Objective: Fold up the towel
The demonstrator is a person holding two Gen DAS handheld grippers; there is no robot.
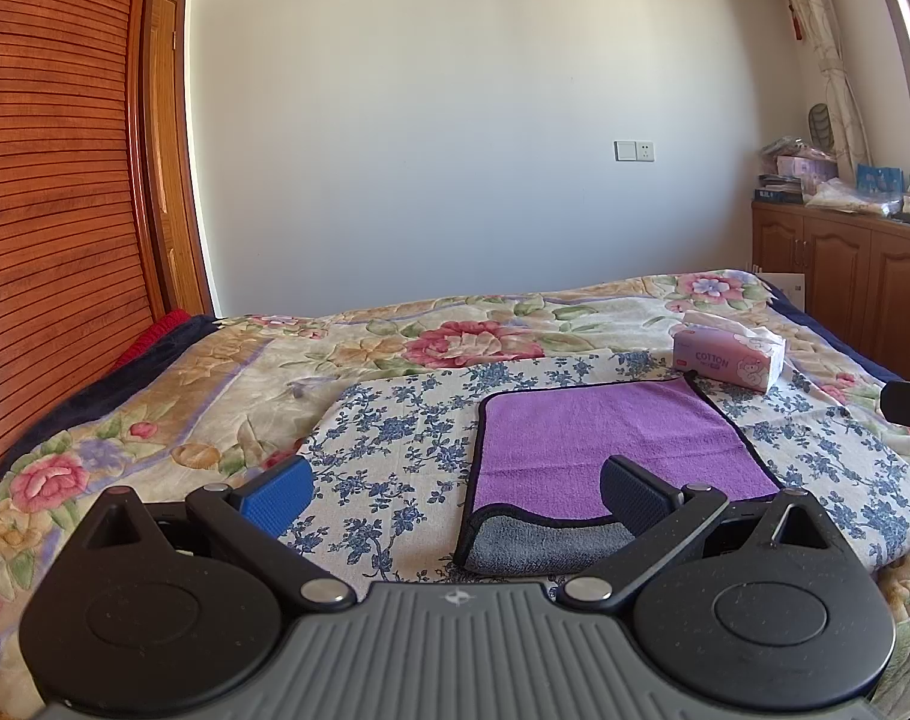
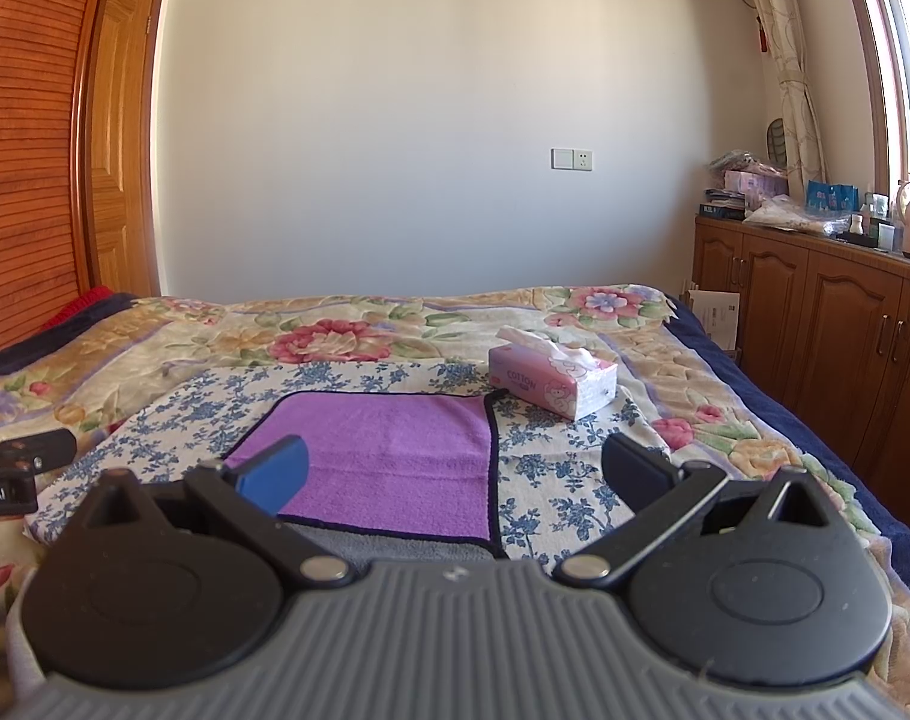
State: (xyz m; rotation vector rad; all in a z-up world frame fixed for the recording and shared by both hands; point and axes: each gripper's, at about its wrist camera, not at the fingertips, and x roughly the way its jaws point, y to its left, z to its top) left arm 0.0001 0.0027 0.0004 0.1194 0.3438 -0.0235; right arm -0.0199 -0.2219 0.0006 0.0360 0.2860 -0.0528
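Towel (image 1: 611, 450), purple with its grey underside showing along the near edge, is lying on the blue-flowered cloth (image 1: 395, 450); we are holding both the left gripper (image 1: 455, 486) and the right gripper (image 2: 455, 474) wide, gripping nothing.

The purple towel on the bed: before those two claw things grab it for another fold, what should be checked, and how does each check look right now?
1. Left gripper open: ok.
2. Right gripper open: ok.
3. Purple towel lies flat, near edge turned over showing grey: ok.
4. Tissue box clear of the towel: ok, beside its far right corner.
5. Nothing lying on the towel: ok.
6. Grippers aligned with near corners: cannot tell.
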